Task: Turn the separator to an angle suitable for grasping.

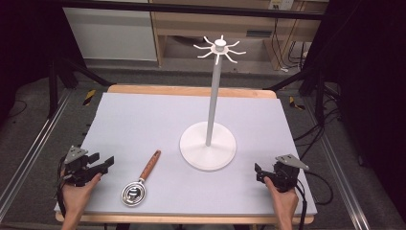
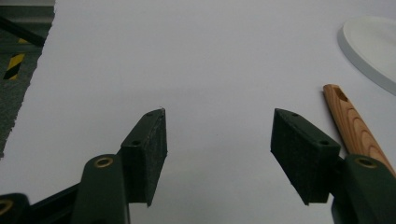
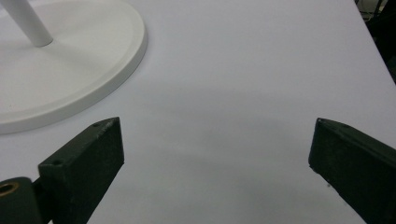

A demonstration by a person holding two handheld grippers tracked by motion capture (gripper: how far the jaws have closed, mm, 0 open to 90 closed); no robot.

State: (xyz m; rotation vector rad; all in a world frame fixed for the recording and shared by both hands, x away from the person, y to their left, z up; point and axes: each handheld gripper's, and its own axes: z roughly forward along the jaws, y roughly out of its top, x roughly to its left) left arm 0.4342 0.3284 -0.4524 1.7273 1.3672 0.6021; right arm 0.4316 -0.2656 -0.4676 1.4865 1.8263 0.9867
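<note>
Between your left gripper's point(image 1: 106, 164) two fingers point(image 2: 148, 151) lies nothing but bare tabletop point(image 1: 143, 120); they stand wide apart, as the left gripper view makes plain. Just to the right of the right-hand finger in that view runs the wooden handle of the one strainer spoon point(image 1: 141, 179), close to the finger but not touching it. From the high view you can see that spoon whole: a single metal bowl toward your edge of the tabletop, its handle angled away toward the stand, lying just to the right of your left gripper.

Your right gripper point(image 1: 259, 173) likewise has its two fingers point(image 3: 84, 163) spread wide over empty tabletop, holding nothing. Beyond its left finger in the right gripper view sits the round white base of the one hook stand point(image 1: 208, 143). That stand rises upright from the middle of the tabletop on a single pole, topped with a ring of thin hooks; their exact count is too fine to tell. Both your hands rest low at the near corners, well apart, with spoon and stand between them.
</note>
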